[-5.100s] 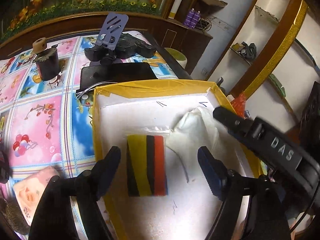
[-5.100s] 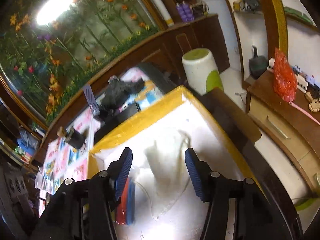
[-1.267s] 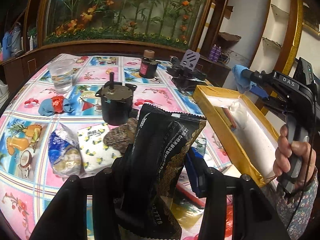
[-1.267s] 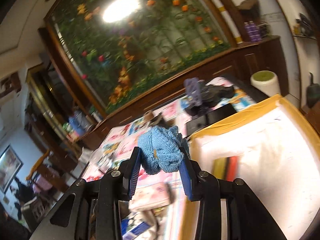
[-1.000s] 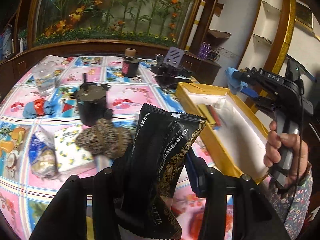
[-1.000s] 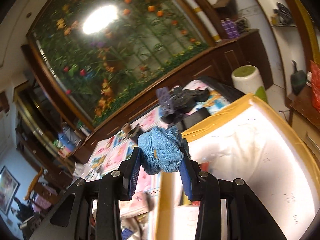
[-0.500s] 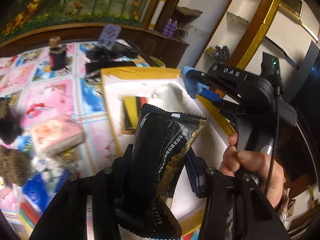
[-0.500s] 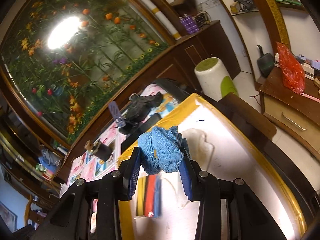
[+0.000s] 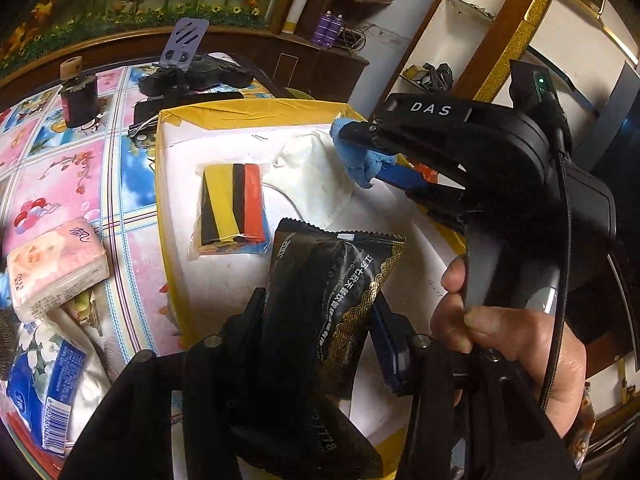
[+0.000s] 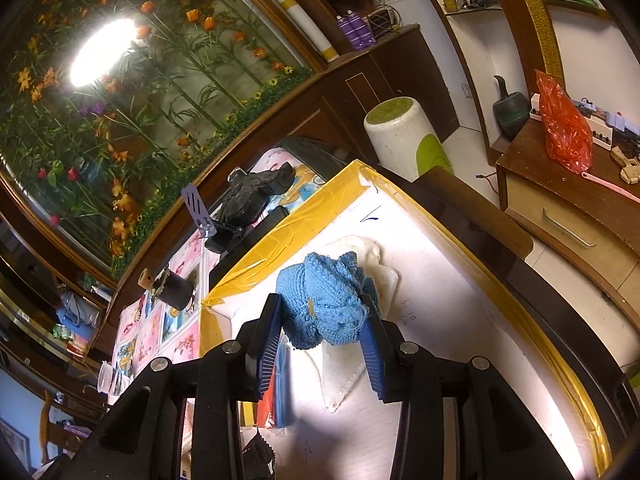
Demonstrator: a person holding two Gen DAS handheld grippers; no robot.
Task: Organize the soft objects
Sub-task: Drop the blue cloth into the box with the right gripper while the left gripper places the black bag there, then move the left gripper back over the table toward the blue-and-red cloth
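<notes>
My left gripper point(image 9: 320, 320) is shut on a black snack packet point(image 9: 324, 292) with gold print, held over the near end of the yellow-rimmed white box point(image 9: 248, 114). My right gripper point(image 10: 320, 332) is shut on a blue knitted cloth point(image 10: 324, 304) above the same box point(image 10: 304, 220); in the left wrist view the cloth point(image 9: 358, 160) and a hand point(image 9: 508, 336) on that gripper's handle show. Inside the box lie a striped yellow, black and red sponge pack point(image 9: 234, 204) and a white soft pouch point(image 9: 316, 168), the pouch point(image 10: 372, 256) partly hidden by the cloth.
On the patterned tablecloth left of the box lie a pink tissue pack point(image 9: 56, 268) and a blue-and-white tissue pack point(image 9: 44, 396). A black jar point(image 9: 80, 96) and a purple phone stand point(image 9: 184, 46) stand behind. A white stool point(image 10: 404, 136) and a wooden drawer unit point(image 10: 572, 208) are beyond the box.
My left gripper has swung right with the black packet, from over the table items to over the box. My right gripper has tilted down with the blue cloth, closer to the white pouch.
</notes>
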